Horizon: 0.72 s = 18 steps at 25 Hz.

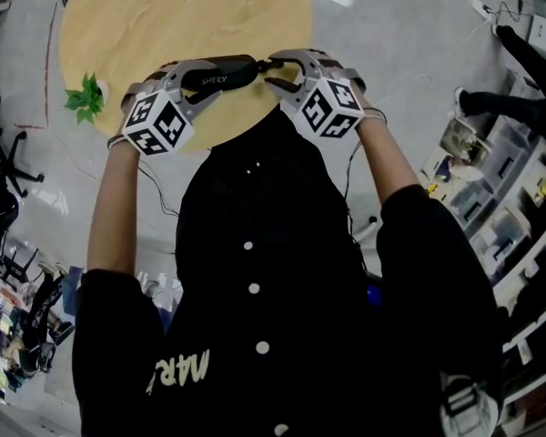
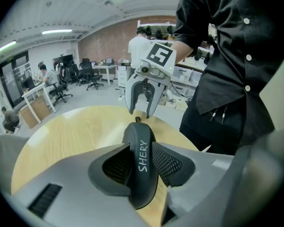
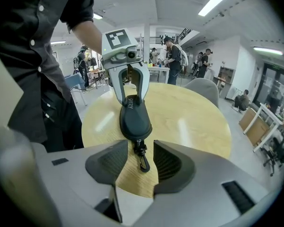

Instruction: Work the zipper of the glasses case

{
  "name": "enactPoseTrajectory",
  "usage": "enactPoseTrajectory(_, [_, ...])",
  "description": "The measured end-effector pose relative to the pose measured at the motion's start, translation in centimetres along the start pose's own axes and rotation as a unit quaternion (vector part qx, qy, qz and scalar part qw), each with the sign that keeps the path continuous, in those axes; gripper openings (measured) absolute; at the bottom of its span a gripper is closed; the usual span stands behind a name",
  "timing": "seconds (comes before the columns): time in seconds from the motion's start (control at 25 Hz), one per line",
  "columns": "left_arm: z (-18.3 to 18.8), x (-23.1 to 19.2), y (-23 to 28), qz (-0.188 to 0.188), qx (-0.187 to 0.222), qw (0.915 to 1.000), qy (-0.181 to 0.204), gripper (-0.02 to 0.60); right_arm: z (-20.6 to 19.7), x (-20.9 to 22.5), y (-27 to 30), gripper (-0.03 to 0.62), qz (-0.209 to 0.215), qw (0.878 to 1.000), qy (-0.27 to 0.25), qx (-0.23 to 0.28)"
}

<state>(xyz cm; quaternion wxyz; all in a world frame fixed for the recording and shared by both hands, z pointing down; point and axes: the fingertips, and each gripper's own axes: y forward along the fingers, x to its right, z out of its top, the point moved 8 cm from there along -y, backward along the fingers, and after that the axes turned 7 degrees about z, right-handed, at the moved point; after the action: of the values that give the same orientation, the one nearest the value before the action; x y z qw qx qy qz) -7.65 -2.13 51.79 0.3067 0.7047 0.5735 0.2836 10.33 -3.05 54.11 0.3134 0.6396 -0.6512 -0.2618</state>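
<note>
Jaws of my left gripper [image 2: 142, 169] clamp the case [image 3: 135, 119] near one end; those of my right gripper [image 3: 141, 163] stand apart around its pull [image 3: 141, 151], not touching. The case lies near the table [image 3: 189, 117] edge. Closing off-centre, I could miss the pull or tug the case loose.

Black glasses case [image 1: 220, 73] with white letters. Yellow wooden table [image 1: 164, 16]. Grey left gripper [image 1: 198, 82] and right gripper [image 1: 275, 71], black-and-white squares on cubes [image 1: 157, 121]. Green plant [image 1: 86, 96].

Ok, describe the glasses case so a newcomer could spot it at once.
Start at the round wooden table. On its edge nearest the person lies the glasses case: a black, elongated pouch lettered SHERY in white, unlike the leafy green plant nearby.
</note>
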Motion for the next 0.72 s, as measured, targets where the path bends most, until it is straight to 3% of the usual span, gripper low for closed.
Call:
enactPoseTrajectory(0.2, [0.1, -0.2, 0.1, -0.009, -0.004, 0.9999, 0.0, 0.144, 0.2, -0.1, 1.1, 0.136, 0.016, 0.999, -0.028, -0.025])
enactPoseTrajectory(0.36, [0.0, -0.2, 0.1, -0.006, 0.0, 1.0, -0.006, 0.144, 0.1, 0.1, 2.4, 0.122, 0.017, 0.999, -0.016, -0.048])
enactPoseTrajectory(0.72, [0.1, -0.2, 0.2, -0.008, -0.006, 0.9999, 0.0, 0.144, 0.1, -0.6, 3.4, 0.07, -0.017, 0.995, -0.054, -0.085])
